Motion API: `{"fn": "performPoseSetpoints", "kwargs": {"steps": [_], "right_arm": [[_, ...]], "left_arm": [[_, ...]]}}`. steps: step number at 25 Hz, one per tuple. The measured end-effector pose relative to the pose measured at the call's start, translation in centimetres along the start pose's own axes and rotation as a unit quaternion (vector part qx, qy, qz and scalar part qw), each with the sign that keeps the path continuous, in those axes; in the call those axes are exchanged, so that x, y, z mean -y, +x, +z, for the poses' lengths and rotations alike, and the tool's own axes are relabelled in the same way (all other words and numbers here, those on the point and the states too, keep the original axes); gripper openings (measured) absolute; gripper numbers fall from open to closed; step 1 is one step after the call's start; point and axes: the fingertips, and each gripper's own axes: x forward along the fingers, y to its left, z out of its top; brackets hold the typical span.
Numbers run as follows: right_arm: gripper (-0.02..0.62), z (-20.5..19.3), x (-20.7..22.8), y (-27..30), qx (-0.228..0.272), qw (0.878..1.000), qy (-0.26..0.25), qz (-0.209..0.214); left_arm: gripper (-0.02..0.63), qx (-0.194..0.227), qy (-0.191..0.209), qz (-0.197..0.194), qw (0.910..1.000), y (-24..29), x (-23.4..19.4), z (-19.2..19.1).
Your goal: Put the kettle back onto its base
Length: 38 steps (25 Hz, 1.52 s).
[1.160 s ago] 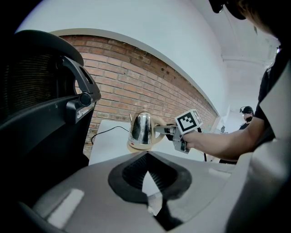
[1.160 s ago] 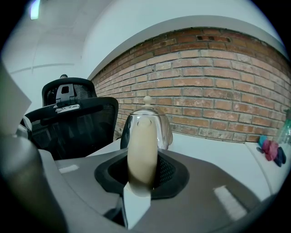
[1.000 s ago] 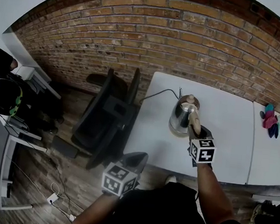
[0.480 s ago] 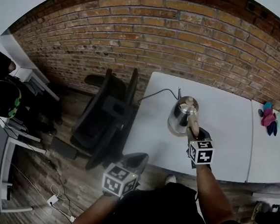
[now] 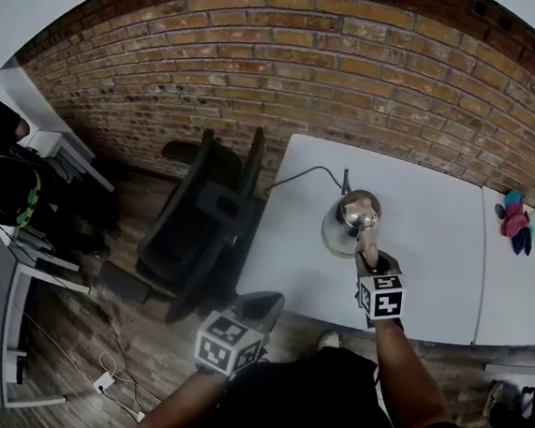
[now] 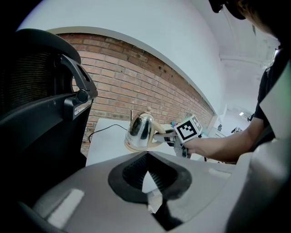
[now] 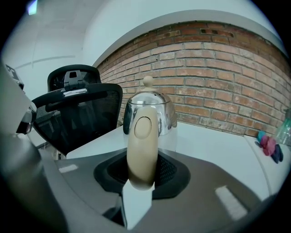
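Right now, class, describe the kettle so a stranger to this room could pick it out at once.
Find the brick wall, then the white table in front of it. On the table's left half is the kettle: the only shiny metal thing there, with a cream handle and a knob on top.

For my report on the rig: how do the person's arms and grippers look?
Both grippers, left and right, are grey, each bearing a white cube with black square markers. Forearms are bare; the top is black. Right fingers have just been opening around the kettle handle.
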Motion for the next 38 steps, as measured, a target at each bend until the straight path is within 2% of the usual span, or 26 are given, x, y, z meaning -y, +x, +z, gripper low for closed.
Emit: {"fn": "performPoseSetpoints", "kwargs": {"steps": [25, 38], "right_arm": [[0.127, 0.1, 0.3, 0.9, 0.0, 1.0, -0.002, 0.005], [0.15, -0.1, 0.6, -0.4, -0.001, 1.0, -0.001, -0.018]], "left_arm": [[0.0, -0.004, -0.007, -0.01, 0.9999, 1.1, 0.4, 0.1], [0.001, 0.0, -0.001, -0.017, 0.9999, 0.1, 0.6, -0.1]]}}
